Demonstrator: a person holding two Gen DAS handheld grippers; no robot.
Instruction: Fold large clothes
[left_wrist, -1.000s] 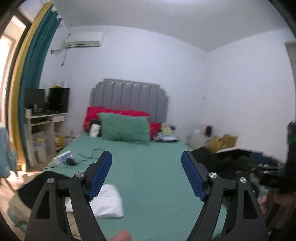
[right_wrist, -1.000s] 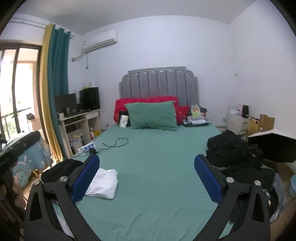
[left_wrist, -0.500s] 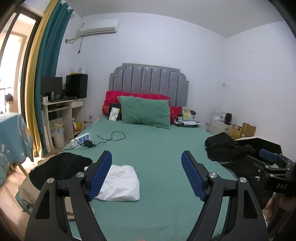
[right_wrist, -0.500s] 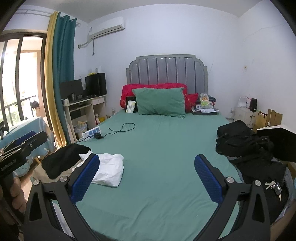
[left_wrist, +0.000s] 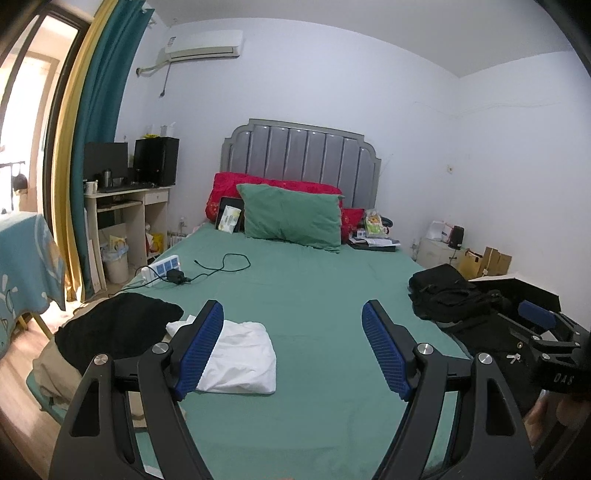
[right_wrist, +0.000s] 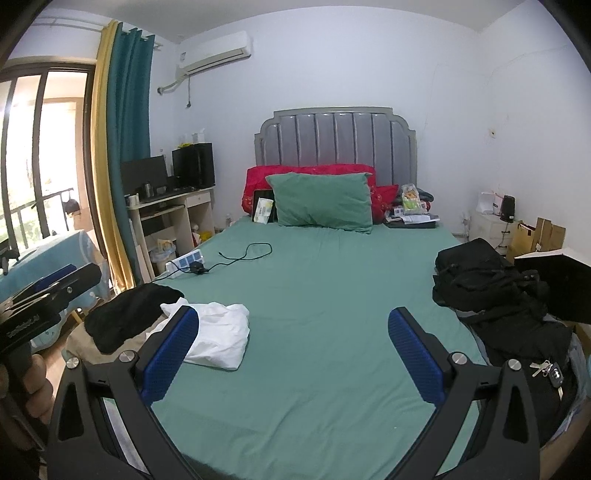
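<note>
walls: white | bed (right_wrist: 332, 295): green sheet, grey headboard (right_wrist: 336, 136) | curtain (right_wrist: 129, 147): teal, left | desk (right_wrist: 173, 206) beside bed | floor: wood

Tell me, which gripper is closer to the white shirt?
Left, probably. The white shirt lies right beside the left gripper's left finger, low on the bed. The right gripper sits further right, toward the black bags. Neither touches it.

The left claw (left_wrist: 291, 347), black-framed with blue ribbed pads, fills the lower centre of its view, jaws spread wide and holding nothing. The right claw (right_wrist: 293, 349) sits likewise, gaping and empty. At the lower left edge of the right view, a hand (right_wrist: 35, 391) grips the other claw's handle.
</note>
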